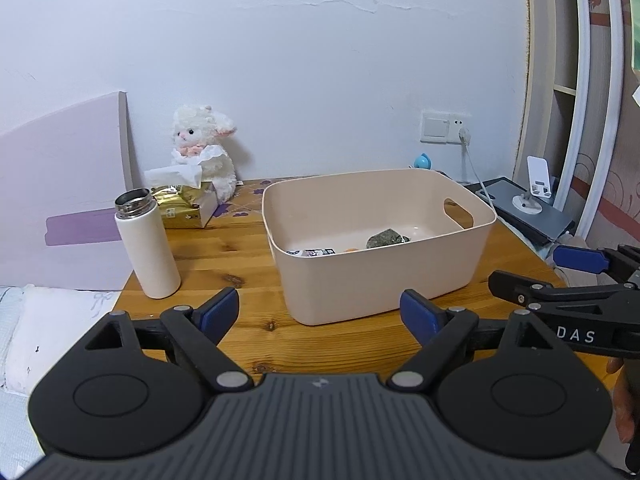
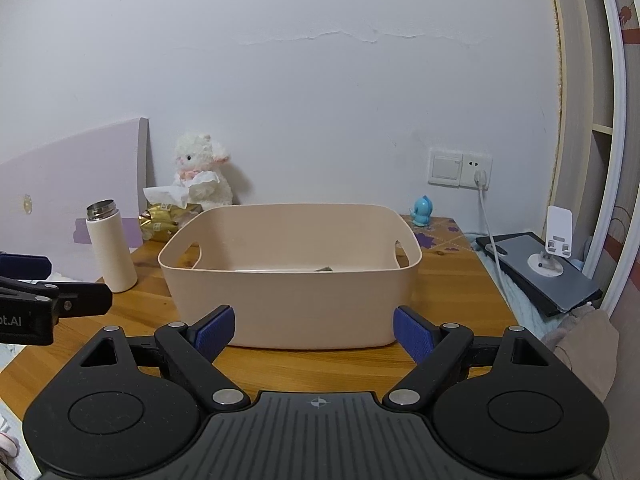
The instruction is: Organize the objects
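On the worktop (image 1: 248,344) the white bottle (image 1: 147,246) stands upright left of the beige bin (image 1: 360,280), probably next to go, since the bin already holds a few bits, while left gripper (image 1: 319,312) and right gripper (image 2: 314,330) hover empty, fingers apart.

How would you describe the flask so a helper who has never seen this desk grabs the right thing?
Find the wooden table with the large beige plastic bin on it. Left of the bin, near the table's left edge, stands a tall white cylindrical flask. Unlike the gold tissue pack and white plush lamb behind it, it is smooth, upright, and has an open steel mouth.
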